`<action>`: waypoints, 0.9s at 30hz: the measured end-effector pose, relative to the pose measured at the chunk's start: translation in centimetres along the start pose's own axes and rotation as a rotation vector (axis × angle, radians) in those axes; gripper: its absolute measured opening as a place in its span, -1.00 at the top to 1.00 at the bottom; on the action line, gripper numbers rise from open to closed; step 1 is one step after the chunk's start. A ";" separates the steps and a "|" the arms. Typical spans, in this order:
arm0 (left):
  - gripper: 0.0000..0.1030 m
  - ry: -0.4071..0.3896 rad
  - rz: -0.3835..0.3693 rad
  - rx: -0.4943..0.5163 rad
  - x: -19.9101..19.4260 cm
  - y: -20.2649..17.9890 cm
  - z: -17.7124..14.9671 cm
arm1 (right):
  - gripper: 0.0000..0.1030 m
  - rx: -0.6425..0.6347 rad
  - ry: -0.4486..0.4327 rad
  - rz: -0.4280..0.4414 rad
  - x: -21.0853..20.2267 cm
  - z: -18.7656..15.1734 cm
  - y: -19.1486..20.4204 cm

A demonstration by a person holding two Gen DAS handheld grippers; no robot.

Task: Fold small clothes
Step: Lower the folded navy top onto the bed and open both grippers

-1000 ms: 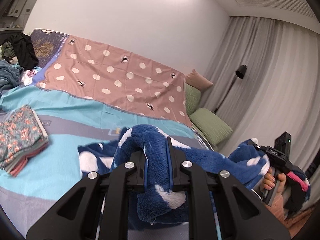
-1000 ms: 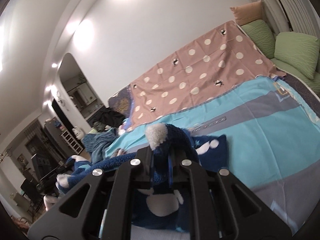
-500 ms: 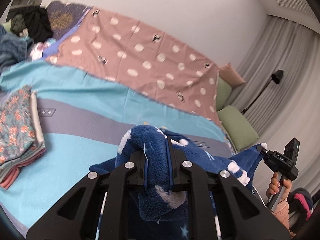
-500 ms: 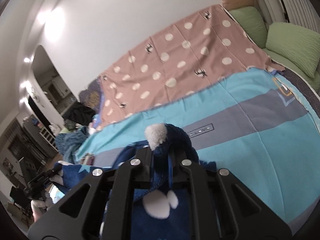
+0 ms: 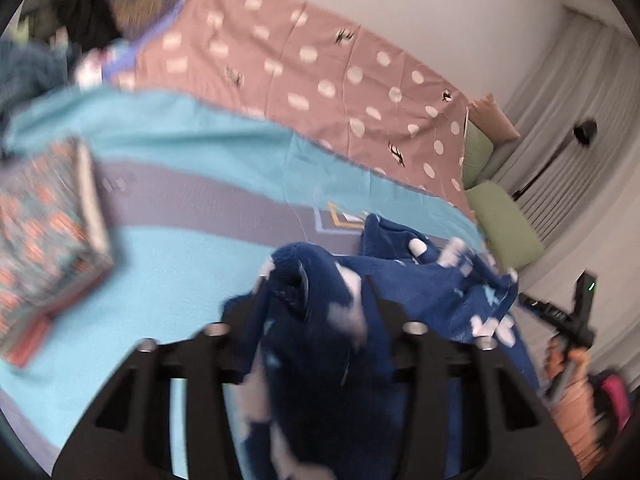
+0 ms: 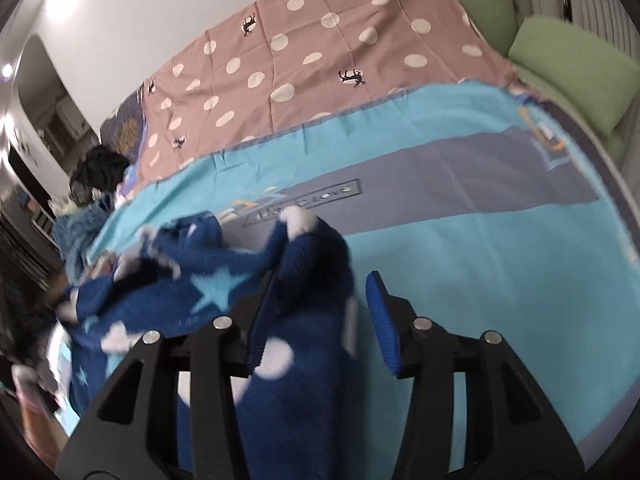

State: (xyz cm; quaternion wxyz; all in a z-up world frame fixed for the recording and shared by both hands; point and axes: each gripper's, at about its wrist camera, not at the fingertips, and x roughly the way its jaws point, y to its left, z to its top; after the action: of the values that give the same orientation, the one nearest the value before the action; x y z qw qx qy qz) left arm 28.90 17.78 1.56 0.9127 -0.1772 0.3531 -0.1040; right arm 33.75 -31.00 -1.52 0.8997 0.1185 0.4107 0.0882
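Note:
A dark blue fleece garment (image 5: 432, 284) with white dots and pale stars lies bunched on the teal and grey sheet (image 5: 180, 280). My left gripper (image 5: 316, 300) is opening. A fold of the fleece still sits between its parted fingers, and the picture is blurred there. My right gripper (image 6: 320, 308) is opening too. The fleece (image 6: 312, 264) leans on its left pad (image 6: 260, 316), and a clear gap shows before the right pad (image 6: 384, 320). In the left wrist view the right gripper (image 5: 560, 312) appears at the far right, held in a hand.
A folded stack with a floral top (image 5: 44, 240) sits on the sheet at the left. A pink dotted sheet (image 5: 320, 80) covers the far half of the bed. Green pillows (image 5: 504, 224) lie at the head, and dark loose clothes (image 5: 88, 24) are piled at the far corner.
Both grippers have come down toward the bed with the blue fleece. Their jaws, shut on folds of it before, now stand apart, and the fleece has sagged onto the sheet.

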 end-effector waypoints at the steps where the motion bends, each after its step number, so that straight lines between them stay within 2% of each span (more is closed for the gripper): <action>1: 0.05 -0.001 0.011 0.046 -1.0 -0.5 -0.3 | 0.08 -0.058 0.014 -0.023 -0.4 -0.6 0.5; 3: 0.05 0.017 0.020 0.120 -1.8 -1.2 -0.9 | -0.03 -0.179 0.045 -0.073 -0.4 -1.7 1.9; 4: 0.04 0.037 0.053 0.184 -1.7 -1.8 -1.6 | -0.19 -0.249 0.063 -0.102 -0.1 -2.3 2.8; 5: 0.02 0.054 0.115 0.258 -1.2 -2.4 -2.1 | -0.31 -0.284 0.073 -0.117 0.2 -2.6 3.2; 7: 0.02 0.086 0.265 0.417 0.6 -3.7 -3.3 | -0.36 -0.347 0.110 -0.147 1.5 -3.2 4.3; 8: 0.02 0.104 0.308 0.469 1.7 -4.0 -3.6 | -0.36 -0.358 0.128 -0.150 2.3 -3.2 4.7; 9: 0.02 0.121 0.318 0.495 2.6 -4.3 -3.6 | -0.36 -0.355 0.132 -0.148 2.8 -3.0 4.8; 12: 0.02 0.135 0.281 0.468 5.5 -4.1 -1.2 | -0.38 -0.287 0.145 -0.114 4.5 -1.2 4.3; 15: 0.02 0.139 0.222 0.351 7.2 -2.8 1.8 | -0.42 -0.194 0.145 -0.069 5.9 1.3 2.8; 18: 0.02 0.147 0.123 0.215 9.2 -0.8 4.7 | -0.45 -0.086 0.173 0.012 7.7 3.1 1.2; 19: 0.11 0.146 0.098 0.190 9.5 -0.9 4.8 | -0.32 -0.046 0.173 0.049 8.1 3.5 0.6; 20: 0.77 0.141 0.058 0.164 9.5 -0.7 5.0 | 0.37 -0.027 0.175 0.075 8.3 3.7 0.4; 21: 0.84 0.131 -0.003 0.130 9.5 -0.5 5.4 | 0.72 -0.003 0.180 0.095 8.4 3.8 0.3; 23: 0.85 0.046 -0.053 0.098 8.0 -0.8 5.6 | 0.80 0.060 0.124 0.125 7.1 4.2 -0.1; 24: 0.85 0.001 -0.072 0.099 7.0 -1.0 5.6 | 0.80 0.072 0.064 0.151 5.7 4.5 -0.2; 25: 0.85 -0.044 -0.074 0.103 5.8 -1.3 5.8 | 0.81 0.085 0.017 0.175 4.5 4.8 -0.3; 27: 0.85 -0.076 -0.072 0.118 4.6 -1.4 6.1 | 0.81 0.117 -0.044 0.222 3.1 5.4 -0.8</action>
State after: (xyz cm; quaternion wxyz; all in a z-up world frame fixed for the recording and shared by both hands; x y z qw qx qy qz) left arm 36.34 16.53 3.47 0.9300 -0.1393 0.3050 -0.1506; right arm 39.89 -31.70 -0.49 0.8848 0.2174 0.3796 0.1606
